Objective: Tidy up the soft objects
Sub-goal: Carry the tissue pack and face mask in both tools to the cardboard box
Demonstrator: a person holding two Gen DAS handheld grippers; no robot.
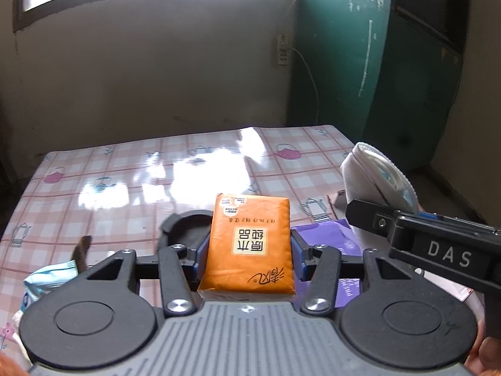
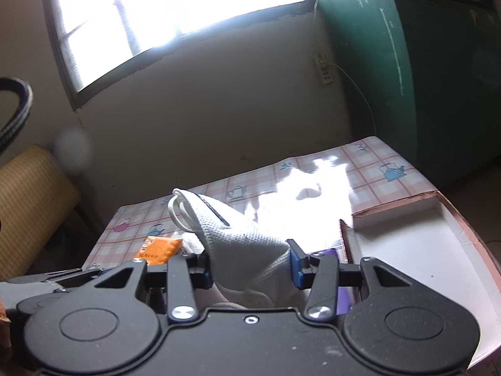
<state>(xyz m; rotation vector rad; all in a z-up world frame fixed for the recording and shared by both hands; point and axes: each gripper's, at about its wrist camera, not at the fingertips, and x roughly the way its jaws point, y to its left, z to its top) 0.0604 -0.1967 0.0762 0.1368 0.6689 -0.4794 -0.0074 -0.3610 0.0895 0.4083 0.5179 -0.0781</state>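
- The orange tissue pack (image 1: 249, 244) sits clamped between the left gripper (image 1: 249, 250) pads, jaws about halfway in and pressing on both long sides, held up above the checked tablecloth (image 1: 125, 175).
- The right gripper (image 2: 250, 266) has the white mesh mask (image 2: 238, 244) squeezed between its blue pads, jaws also roughly half closed; the mask's ear loop sticks up at the far end.
- Only the right wrist view shows the white cardboard box (image 2: 422, 250), open, at the tablecloth's right side just beside the mask. It catches the tissue pack too (image 2: 158, 250), small and off to the mask's left.
- Only the left wrist view shows the purple packet (image 1: 328, 238) lying on the tablecloth under the tissue pack's right side, plus a light blue wrapper (image 1: 47, 282) near the tablecloth's left front edge and a black round thing (image 1: 188, 228) just left of the pack, can't tell what it is.
- From the left view the mask (image 1: 372, 175) is off to the right of the tissue pack, with the other gripper's black arm in front of it.
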